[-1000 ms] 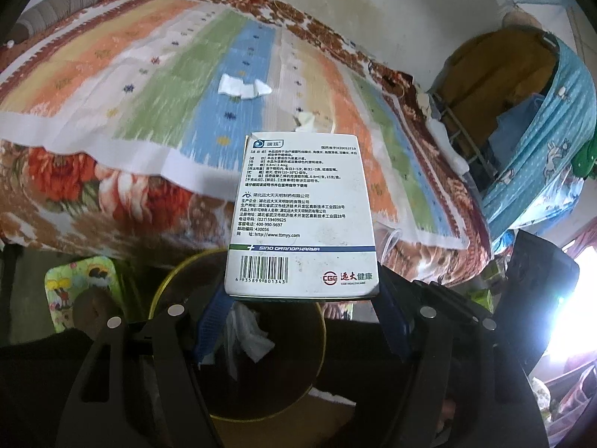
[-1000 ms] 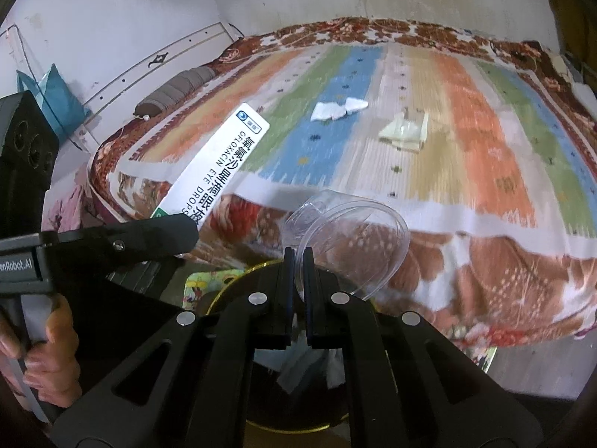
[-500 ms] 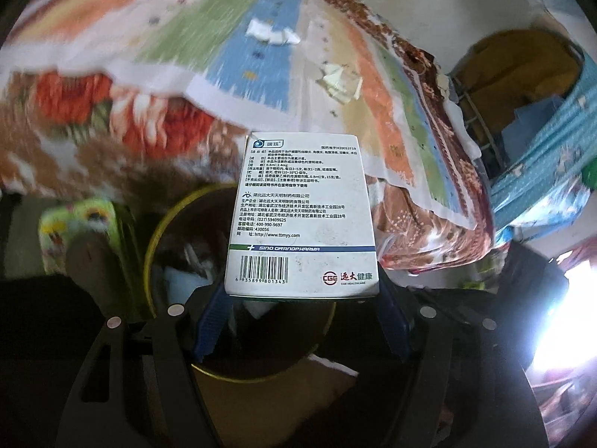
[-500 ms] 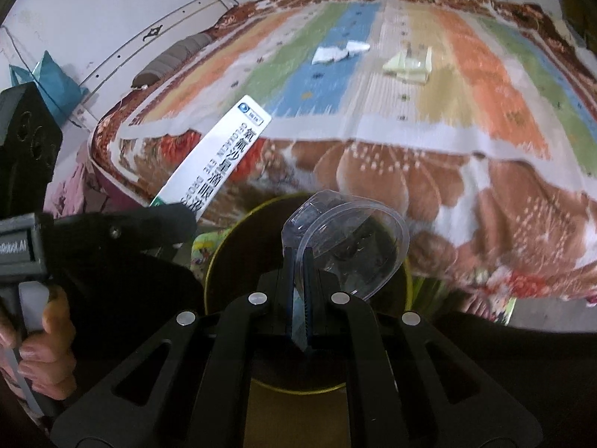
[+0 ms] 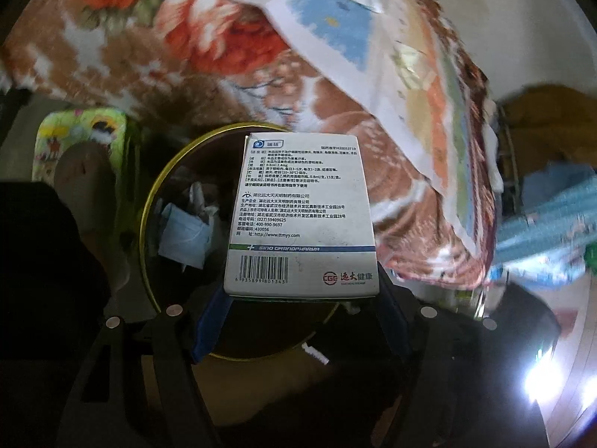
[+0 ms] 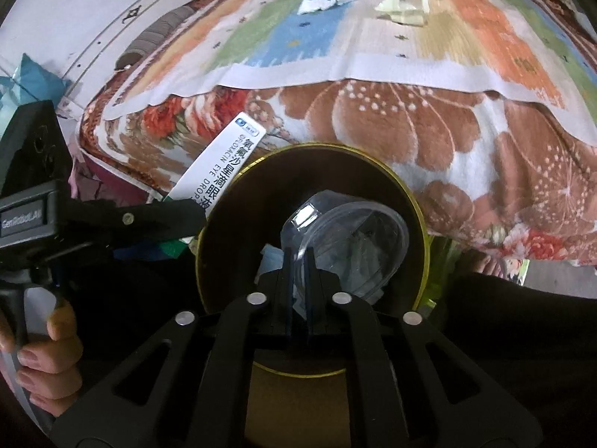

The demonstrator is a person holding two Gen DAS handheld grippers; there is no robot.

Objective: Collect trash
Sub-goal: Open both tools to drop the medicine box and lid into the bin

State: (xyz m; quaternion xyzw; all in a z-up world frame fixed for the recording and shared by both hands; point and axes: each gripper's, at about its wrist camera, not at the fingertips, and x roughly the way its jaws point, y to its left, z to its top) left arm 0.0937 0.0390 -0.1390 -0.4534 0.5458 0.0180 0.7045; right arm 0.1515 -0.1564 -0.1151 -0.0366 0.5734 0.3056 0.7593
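A white medicine box (image 5: 302, 220) with a barcode hangs over the dark bin with a gold rim (image 5: 149, 201). My left gripper (image 5: 302, 298) still clamps the box's lower end with its blue pads while its jaws are opening. In the right wrist view the same box (image 6: 220, 164) slants above the bin's rim (image 6: 418, 216). My right gripper (image 6: 299, 261) points down into the bin; its jaws are opening, and the rim of a clear plastic lid (image 6: 354, 239) stands loosely in the narrow gap between them. A blue face mask (image 5: 183, 235) and crumpled paper lie inside the bin.
The bin stands against a bed with a floral blanket (image 6: 466, 142) and a striped cover. On the cover lie white paper scraps (image 6: 328, 0) and a pale wrapper (image 6: 403, 11). A bare foot (image 5: 82, 175) rests on a green patterned slipper (image 5: 74, 130) left of the bin. A hand (image 6: 44, 366) holds the left gripper's handle.
Both grippers have sunk toward the bin and tilted further down, so the bin fills more of each view. The right fingers have parted a little around the lid's rim.
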